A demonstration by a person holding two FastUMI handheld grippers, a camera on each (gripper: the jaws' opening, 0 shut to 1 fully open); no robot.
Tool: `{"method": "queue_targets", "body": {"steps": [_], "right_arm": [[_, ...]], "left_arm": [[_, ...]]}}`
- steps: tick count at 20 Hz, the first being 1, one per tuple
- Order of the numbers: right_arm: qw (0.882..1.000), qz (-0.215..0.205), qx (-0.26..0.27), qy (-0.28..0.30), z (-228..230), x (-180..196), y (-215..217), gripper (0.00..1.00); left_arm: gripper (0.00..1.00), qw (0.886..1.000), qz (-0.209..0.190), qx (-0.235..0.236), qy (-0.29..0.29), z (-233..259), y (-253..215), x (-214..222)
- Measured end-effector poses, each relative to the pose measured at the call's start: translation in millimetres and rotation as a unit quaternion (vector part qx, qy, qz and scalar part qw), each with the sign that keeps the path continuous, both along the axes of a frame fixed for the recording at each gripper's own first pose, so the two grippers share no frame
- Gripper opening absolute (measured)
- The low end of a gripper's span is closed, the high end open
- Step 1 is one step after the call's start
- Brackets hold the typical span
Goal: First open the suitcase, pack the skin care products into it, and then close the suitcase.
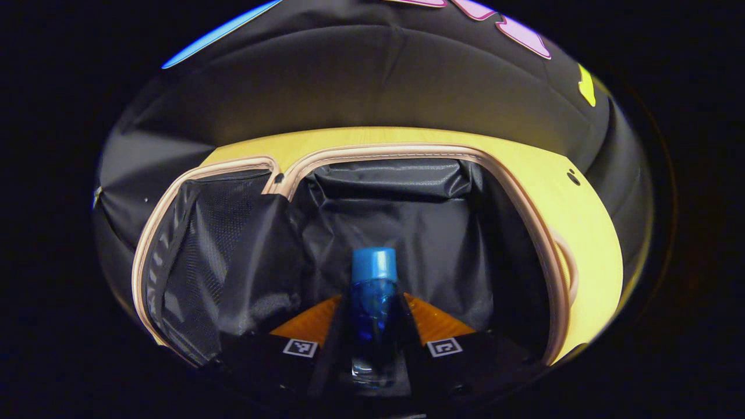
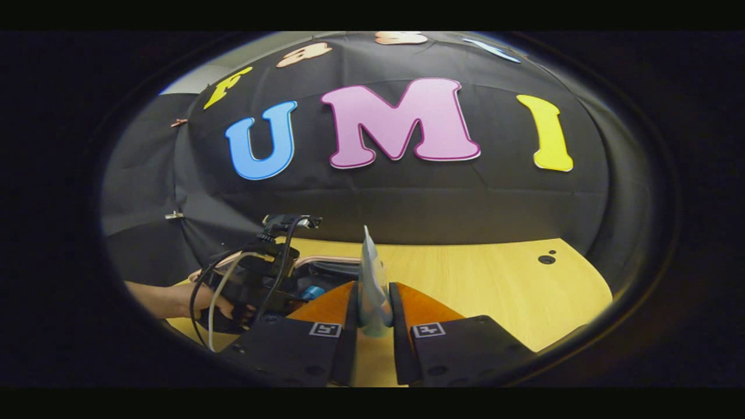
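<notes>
The suitcase [image 1: 512,192] lies open on the wooden table, its pale rim framing a black lined compartment. To the left of that compartment lies the lid half with a mesh pocket [image 1: 198,256]. My left gripper [image 1: 373,317] is shut on a blue bottle [image 1: 373,314] with a light blue cap, held above the main compartment. In the right gripper view, my right gripper [image 2: 372,308] is shut on a pale tube [image 2: 372,285], its flat crimped end pointing up, above the table. To its left, a hand holds the left gripper [image 2: 256,285] over the suitcase [image 2: 326,265], where the blue cap [image 2: 313,292] peeks out.
The wooden table [image 2: 495,285] stretches to the right of the suitcase, with small dark holes [image 2: 546,259] near its back right. The black cloth wall rises close behind the table. Cables [image 2: 221,291] hang from the left gripper.
</notes>
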State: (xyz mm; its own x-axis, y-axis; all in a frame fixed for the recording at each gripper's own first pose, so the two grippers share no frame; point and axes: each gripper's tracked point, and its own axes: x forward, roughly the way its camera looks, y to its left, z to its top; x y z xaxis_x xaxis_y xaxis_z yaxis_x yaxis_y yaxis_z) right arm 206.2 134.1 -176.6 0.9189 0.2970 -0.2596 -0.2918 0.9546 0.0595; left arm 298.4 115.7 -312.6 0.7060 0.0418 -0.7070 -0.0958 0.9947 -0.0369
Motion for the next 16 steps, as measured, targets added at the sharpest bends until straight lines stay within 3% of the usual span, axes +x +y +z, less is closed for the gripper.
{"method": "queue_targets", "body": {"steps": [1,2,5,9,11,13,16], "right_arm": [[1.000,0.004,0.003,0.005,-1,1,6,0.29],[1.000,0.010,0.005,0.011,-2,3,12,0.29],[0.999,0.027,0.011,0.031,-10,10,35,0.29],[0.996,0.042,0.010,0.075,-40,28,71,0.29],[0.994,0.042,-0.001,0.101,-61,39,82,0.29],[0.991,0.036,-0.022,0.124,-89,51,92,0.29],[0.980,0.020,-0.056,0.188,-130,52,96,0.29]], "left_arm": [[0.63,0.999,0.010,-0.010,-0.031,14,2,2],[0.65,0.998,0.026,-0.013,-0.062,29,9,0],[0.88,0.986,0.059,-0.024,-0.152,87,42,-22],[0.89,0.978,0.078,-0.013,-0.195,126,85,-67],[0.89,0.975,0.083,-0.025,-0.206,134,91,-84],[0.89,0.964,0.092,-0.042,-0.244,147,100,-96],[0.89,0.962,0.103,-0.070,-0.245,153,110,-122]]}}
